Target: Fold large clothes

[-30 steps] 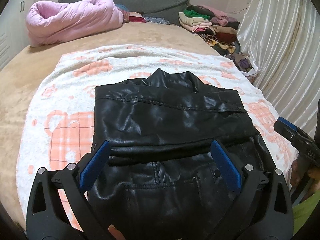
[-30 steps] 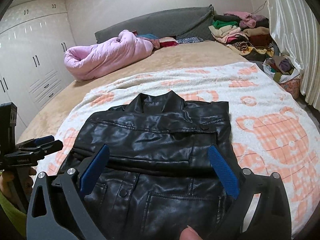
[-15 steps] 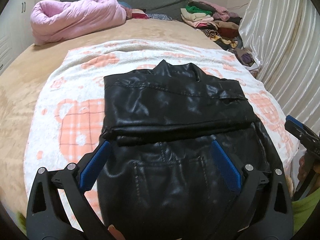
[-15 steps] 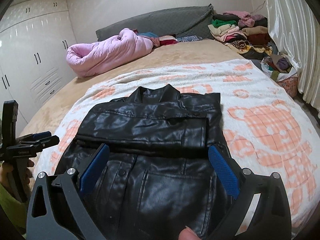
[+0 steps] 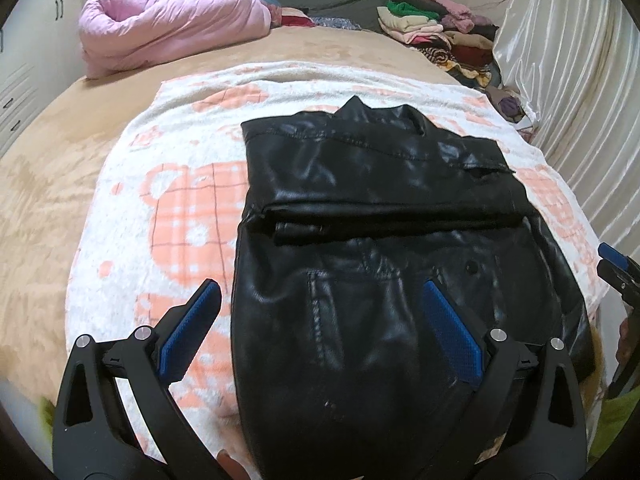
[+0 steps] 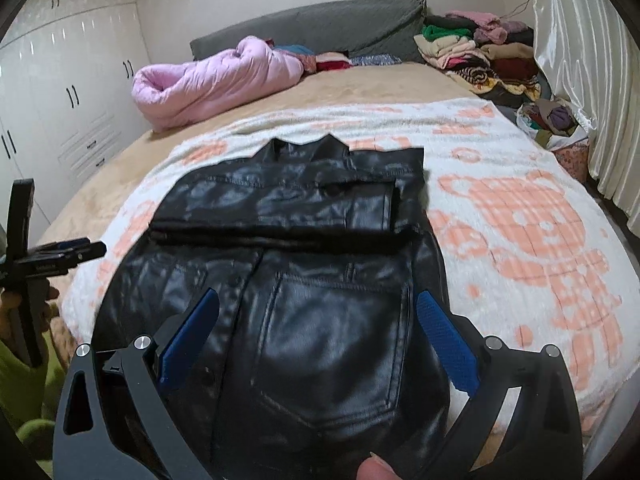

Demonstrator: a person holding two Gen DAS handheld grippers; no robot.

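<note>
A black leather jacket (image 5: 380, 208) (image 6: 304, 248) lies on a white blanket with orange bears (image 5: 168, 208) (image 6: 520, 208). Its sleeves are folded across the chest in a band, and the hem hangs over the bed's near edge. My left gripper (image 5: 320, 320) hovers open above the jacket's lower left part, its blue pads (image 5: 188, 328) spread wide with nothing between them. My right gripper (image 6: 318, 332) is open above the lower right pocket. Each gripper shows at the other view's edge: the right one (image 5: 616, 268) and the left one (image 6: 60, 254), whose tips there look close together.
A rolled pink quilt (image 5: 172, 24) (image 6: 216, 76) lies at the bed's far left. Stacked clothes (image 5: 436, 36) (image 6: 476, 52) sit at the far right by a pale curtain (image 5: 568, 80). White wardrobes (image 6: 60, 92) stand to the left. A grey headboard (image 6: 320, 28) is behind.
Both grippers have drawn back toward the bed's near edge and risen, so the jacket looks farther away. The folded sleeve band stays in place. Both grippers stay open.
</note>
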